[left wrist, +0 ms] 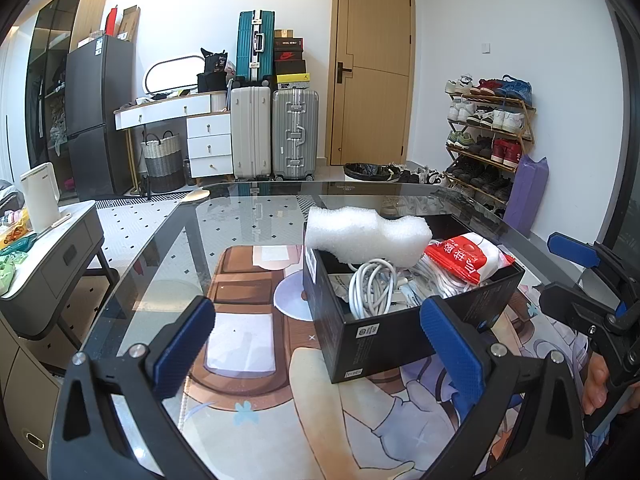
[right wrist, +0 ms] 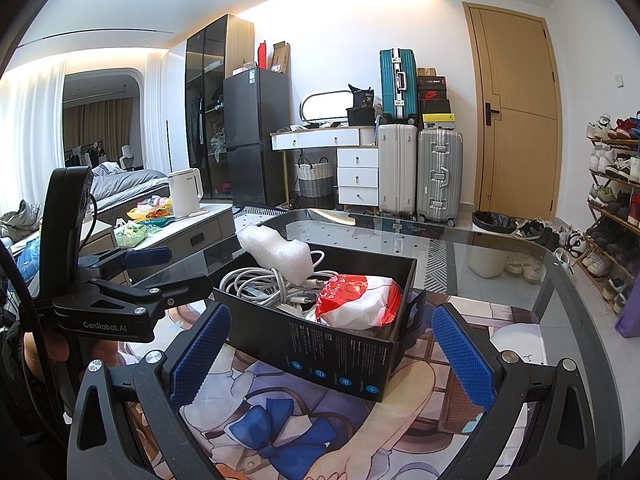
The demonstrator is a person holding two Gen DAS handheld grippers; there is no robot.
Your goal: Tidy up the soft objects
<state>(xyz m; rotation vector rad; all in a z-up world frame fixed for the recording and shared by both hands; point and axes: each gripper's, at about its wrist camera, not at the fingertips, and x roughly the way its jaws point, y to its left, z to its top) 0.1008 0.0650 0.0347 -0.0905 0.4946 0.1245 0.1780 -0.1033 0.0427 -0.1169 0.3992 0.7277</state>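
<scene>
A black open box (left wrist: pixel 400 332) (right wrist: pixel 344 356) stands on the glass table. In it lie a white foam piece (left wrist: pixel 364 234) (right wrist: pixel 276 252) resting across the far rim, coiled white cables (left wrist: pixel 372 288) (right wrist: pixel 256 280) and a red-and-white packet (left wrist: pixel 468 258) (right wrist: pixel 356 300). My left gripper (left wrist: pixel 320 344) is open and empty, its blue pads just in front of the box. My right gripper (right wrist: pixel 332 348) is open and empty, its pads on either side of the box's near corner. Each gripper also shows in the other's view: the right (left wrist: pixel 588 276), the left (right wrist: pixel 160 276).
The glass table (left wrist: pixel 168 280) (right wrist: pixel 520 264) lies over an illustrated mat (left wrist: pixel 260 400). A side cabinet with a white kettle (left wrist: pixel 40 196) (right wrist: pixel 184 192) stands left. Suitcases (left wrist: pixel 276 132), a door and a shoe rack (left wrist: pixel 488 140) are behind.
</scene>
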